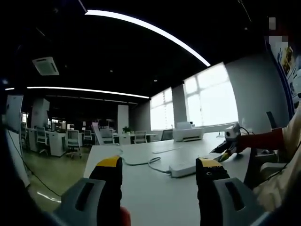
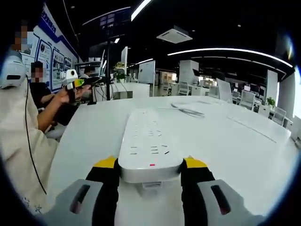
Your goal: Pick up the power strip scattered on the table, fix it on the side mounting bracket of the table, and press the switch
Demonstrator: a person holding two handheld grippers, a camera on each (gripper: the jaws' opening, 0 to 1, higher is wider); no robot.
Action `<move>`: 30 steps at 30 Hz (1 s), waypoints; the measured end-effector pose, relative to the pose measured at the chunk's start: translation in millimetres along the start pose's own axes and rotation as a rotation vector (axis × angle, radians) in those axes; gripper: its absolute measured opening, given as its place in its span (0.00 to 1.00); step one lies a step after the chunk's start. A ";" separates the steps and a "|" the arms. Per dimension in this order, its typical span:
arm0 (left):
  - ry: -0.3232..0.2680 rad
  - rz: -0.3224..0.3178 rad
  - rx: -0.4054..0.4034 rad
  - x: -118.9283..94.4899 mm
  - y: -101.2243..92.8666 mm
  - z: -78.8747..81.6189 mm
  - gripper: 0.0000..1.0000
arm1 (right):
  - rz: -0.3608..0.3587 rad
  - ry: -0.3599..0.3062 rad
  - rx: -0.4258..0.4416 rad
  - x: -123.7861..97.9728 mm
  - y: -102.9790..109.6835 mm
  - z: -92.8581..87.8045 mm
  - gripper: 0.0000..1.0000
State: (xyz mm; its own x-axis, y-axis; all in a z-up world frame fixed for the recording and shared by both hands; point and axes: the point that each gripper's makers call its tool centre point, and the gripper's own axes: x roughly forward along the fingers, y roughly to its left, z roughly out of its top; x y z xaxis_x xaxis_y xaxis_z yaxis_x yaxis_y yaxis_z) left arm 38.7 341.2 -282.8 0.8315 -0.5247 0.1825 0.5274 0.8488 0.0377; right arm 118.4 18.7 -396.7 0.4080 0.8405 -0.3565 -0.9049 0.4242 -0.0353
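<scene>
A white power strip (image 2: 149, 141) lies lengthwise on the white table (image 2: 235, 141), and its near end fills the gap between my right gripper's (image 2: 150, 165) yellow-tipped jaws, which are shut against its sides. A small red mark shows on that end face. In the left gripper view the power strip (image 1: 184, 168) rests at mid-table, its cable (image 1: 141, 162) curling away to the left. The right gripper (image 1: 225, 154), held by a hand in a red sleeve, is at the strip's right end. My left gripper (image 1: 159, 165) hovers short of the strip, open and holding nothing.
A white box-shaped device (image 1: 188, 134) stands at the table's far side. More cables (image 2: 188, 110) lie further along the table. A person in beige (image 2: 19, 136) is close on the left, and a seated person (image 2: 42, 94) behind holds another gripper-like tool. Office desks and chairs (image 1: 70, 141) stand beyond.
</scene>
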 end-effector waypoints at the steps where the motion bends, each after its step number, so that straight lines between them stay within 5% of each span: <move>1: 0.002 -0.001 0.000 0.2 0.0 -0.6 0.67 | -0.002 0.000 0.004 0.1 -0.2 0.1 0.48; 30: 0.016 -0.045 -0.110 21.9 -24.1 -7.2 0.67 | -0.026 0.046 0.071 1.6 -5.6 -0.3 0.46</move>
State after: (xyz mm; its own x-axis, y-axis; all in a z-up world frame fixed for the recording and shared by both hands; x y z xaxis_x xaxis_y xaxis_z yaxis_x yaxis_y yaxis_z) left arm 45.5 308.8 -286.8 0.8086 -0.5640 0.1673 0.5797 0.8124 -0.0628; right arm 124.1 17.6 -397.4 0.4241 0.8129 -0.3991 -0.8823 0.4702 0.0201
